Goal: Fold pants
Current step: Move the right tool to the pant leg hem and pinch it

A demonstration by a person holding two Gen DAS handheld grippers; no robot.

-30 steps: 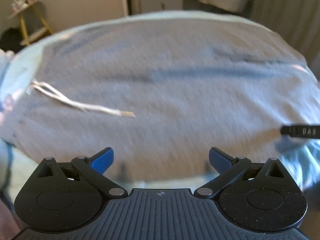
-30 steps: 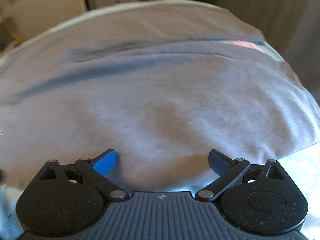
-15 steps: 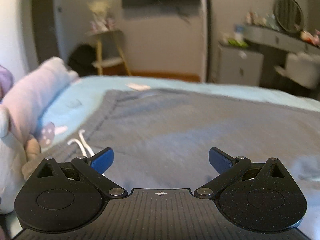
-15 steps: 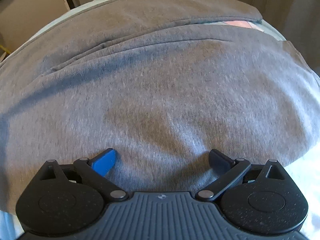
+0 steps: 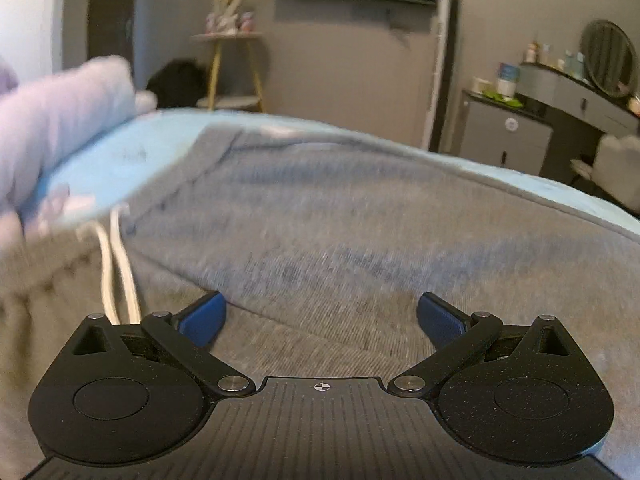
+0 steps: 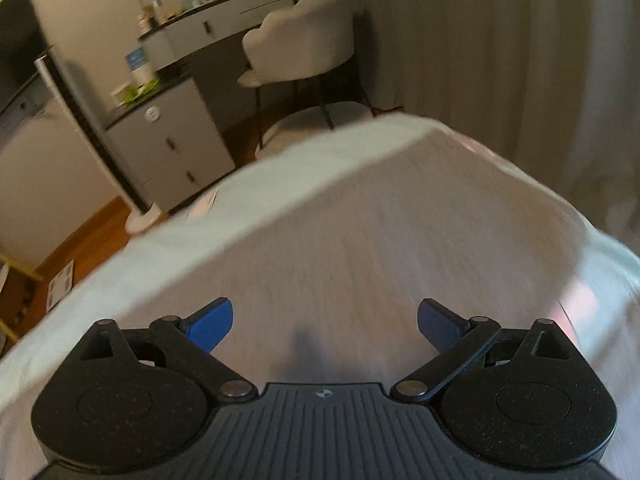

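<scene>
Currently the grey knit jogger pants (image 5: 360,232) lie spread flat on the pale blue bed sheet (image 5: 120,160), directly ahead of and beneath both sets of jaws.

Left gripper (image 5: 320,318): jaws spread wide, nothing between the blue pads; cloth runs under the gap. White drawstring cords (image 5: 116,268) sit just beyond and outside the left-hand pad, with the gathered waistband running away from that pad toward the top left. So the waist end lies to the left of these jaws and the cloth stretches off past the right-hand pad. A lilac plush pillow (image 5: 60,120) sits beyond the waistband, far left. View is motion-blurred.

Right gripper (image 6: 324,320): jaws likewise spread, holding nothing. Grey cloth (image 6: 380,240) fills the field ahead of them; one straight cloth edge runs diagonally from lower left to upper right, well beyond the left-hand pad, with sheet showing past it. Cuffs cannot be made out in the blur.

Judgement: long axis of the pants runs crosswise to both jaws, waist nearer the left gripper, leg end nearer the right. Neither has a grip yet; each would need to drop onto its own end's edge before any fold. Fold not begun.
</scene>
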